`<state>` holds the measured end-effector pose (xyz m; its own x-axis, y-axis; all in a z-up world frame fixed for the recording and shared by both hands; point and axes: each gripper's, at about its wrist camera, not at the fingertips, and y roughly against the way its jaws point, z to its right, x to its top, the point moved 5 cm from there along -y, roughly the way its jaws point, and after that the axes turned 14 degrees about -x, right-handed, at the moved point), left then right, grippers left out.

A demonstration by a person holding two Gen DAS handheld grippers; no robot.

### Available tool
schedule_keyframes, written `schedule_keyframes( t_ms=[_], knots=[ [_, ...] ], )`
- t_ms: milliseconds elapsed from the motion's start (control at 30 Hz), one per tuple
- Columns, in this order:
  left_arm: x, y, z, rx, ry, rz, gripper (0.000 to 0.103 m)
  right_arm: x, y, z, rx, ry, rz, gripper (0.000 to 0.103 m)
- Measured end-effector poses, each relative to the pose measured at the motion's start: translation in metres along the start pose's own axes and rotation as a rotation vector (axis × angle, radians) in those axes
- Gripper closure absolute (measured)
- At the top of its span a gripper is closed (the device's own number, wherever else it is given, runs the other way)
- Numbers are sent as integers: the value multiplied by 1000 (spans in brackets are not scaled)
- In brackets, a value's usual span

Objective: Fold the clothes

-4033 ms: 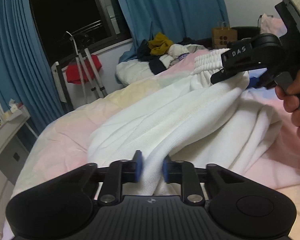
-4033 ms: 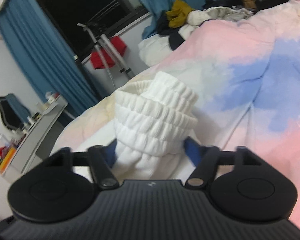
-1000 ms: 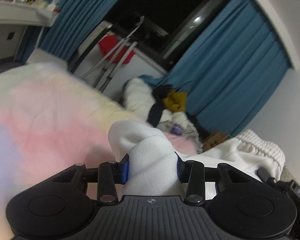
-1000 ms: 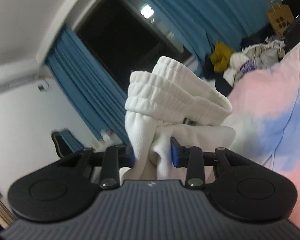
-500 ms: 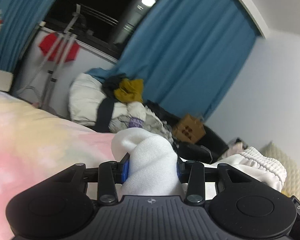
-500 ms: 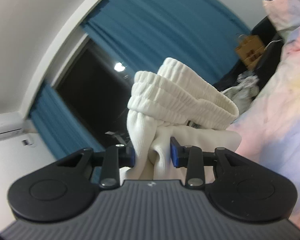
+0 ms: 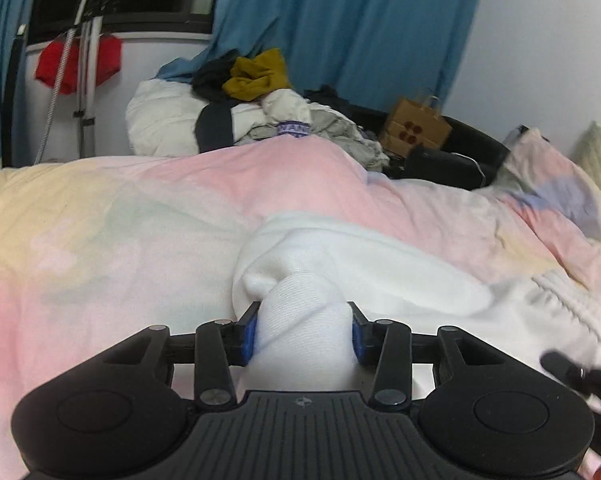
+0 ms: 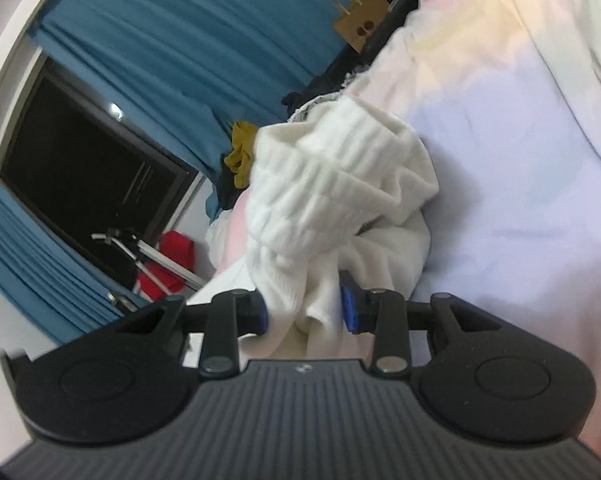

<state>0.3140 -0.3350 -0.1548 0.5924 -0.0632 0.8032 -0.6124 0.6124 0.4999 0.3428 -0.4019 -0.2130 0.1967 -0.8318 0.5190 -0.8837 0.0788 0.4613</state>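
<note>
A white garment (image 7: 380, 268) with a ribbed elastic band (image 8: 324, 168) lies partly on the pastel duvet (image 7: 120, 220). My left gripper (image 7: 303, 330) is shut on a bunched fold of the white fabric, low over the bed. My right gripper (image 8: 303, 311) is shut on the garment just below the ribbed band, which bulges above the fingers. The band end also shows at the right of the left wrist view (image 7: 568, 300), next to the tip of the other gripper (image 7: 572, 372).
A pile of clothes (image 7: 256, 76) and a white duvet sit beyond the bed's far edge. A brown paper bag (image 7: 416, 128) and dark items stand at the back right. Blue curtains (image 7: 340, 20), a dark window and a metal stand with red cloth (image 7: 80, 60) are behind.
Both grippers have come down from raised positions towards the bed, still holding the garment. The white fabric now rests on the duvet between them.
</note>
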Motion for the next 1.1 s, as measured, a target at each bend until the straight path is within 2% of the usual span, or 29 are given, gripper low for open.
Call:
schedule_keyframes(
  t_ms=[67,133,267,300,500,567,667,800,867,1000,1100],
  knots=[
    [-1,6,-9,-28,6,-5,57,-2,2,-4,-27,25,15,66],
    [0,16,-13,-49,4,-22,54,-6,8,-3,-53,37,27,60],
    [-3,64,-3,-69,-34,-53,48,-12,30,6,-122,7,23,41],
    [-2,75,-1,-70,-44,-48,46,-12,36,8,-147,-8,22,39],
    [5,163,26,-94,-69,-16,34,-6,82,12,-270,-54,87,38],
    [7,196,36,-102,-92,6,31,-7,100,4,-310,-16,112,38],
    [7,240,52,-112,-133,41,24,-10,133,-13,-321,60,158,38],
    [-2,295,75,-137,-186,89,18,-21,178,-43,-278,186,196,38],
    [-10,321,82,-157,-182,111,17,-27,198,-57,-259,243,214,38],
    [-24,364,88,-152,-180,150,9,-46,233,-82,-303,376,262,38],
    [-34,395,91,-141,-191,164,6,-64,253,-95,-293,455,287,38]
  ],
)
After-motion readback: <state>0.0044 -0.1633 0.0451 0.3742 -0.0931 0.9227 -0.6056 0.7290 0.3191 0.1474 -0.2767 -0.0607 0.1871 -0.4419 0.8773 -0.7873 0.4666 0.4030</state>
